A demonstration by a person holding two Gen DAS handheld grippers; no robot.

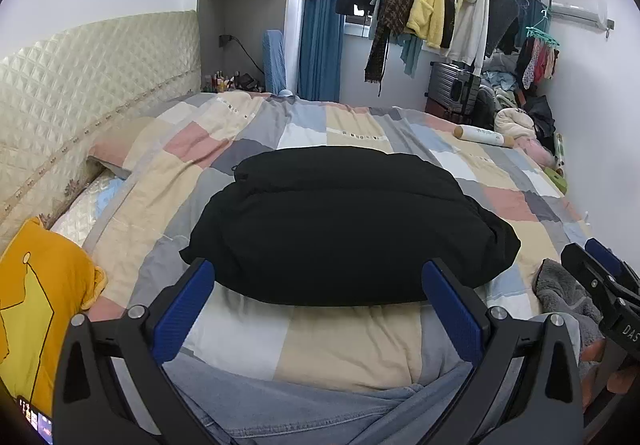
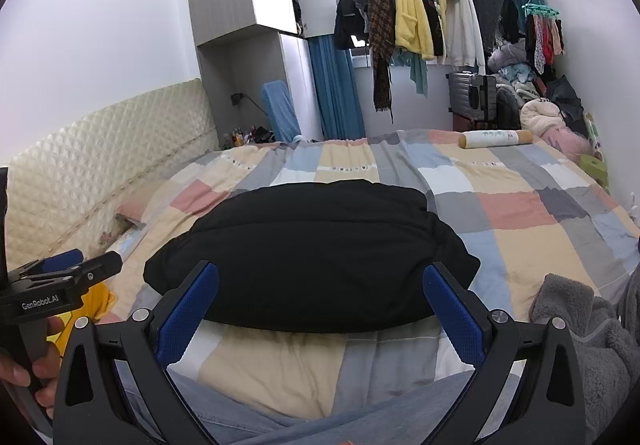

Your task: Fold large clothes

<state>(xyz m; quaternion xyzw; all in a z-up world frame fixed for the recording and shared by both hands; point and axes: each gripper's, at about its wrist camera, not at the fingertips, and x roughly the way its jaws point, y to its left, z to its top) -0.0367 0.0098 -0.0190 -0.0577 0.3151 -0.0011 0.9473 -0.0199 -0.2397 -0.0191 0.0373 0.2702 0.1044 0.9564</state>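
A black garment lies folded into a thick rectangle on the patchwork quilt of the bed. My left gripper is open just short of its near edge, blue pads wide apart, nothing between them. My right gripper is also open, held the same way before the garment's near edge. In the left wrist view the right gripper shows at the right edge; in the right wrist view the left gripper shows at the left, held by a hand.
A yellow garment lies at the near left, a grey fleece at the near right. A padded headboard runs along the left. A rolled cylinder rests at the far bed edge. Hanging clothes and a suitcase stand beyond.
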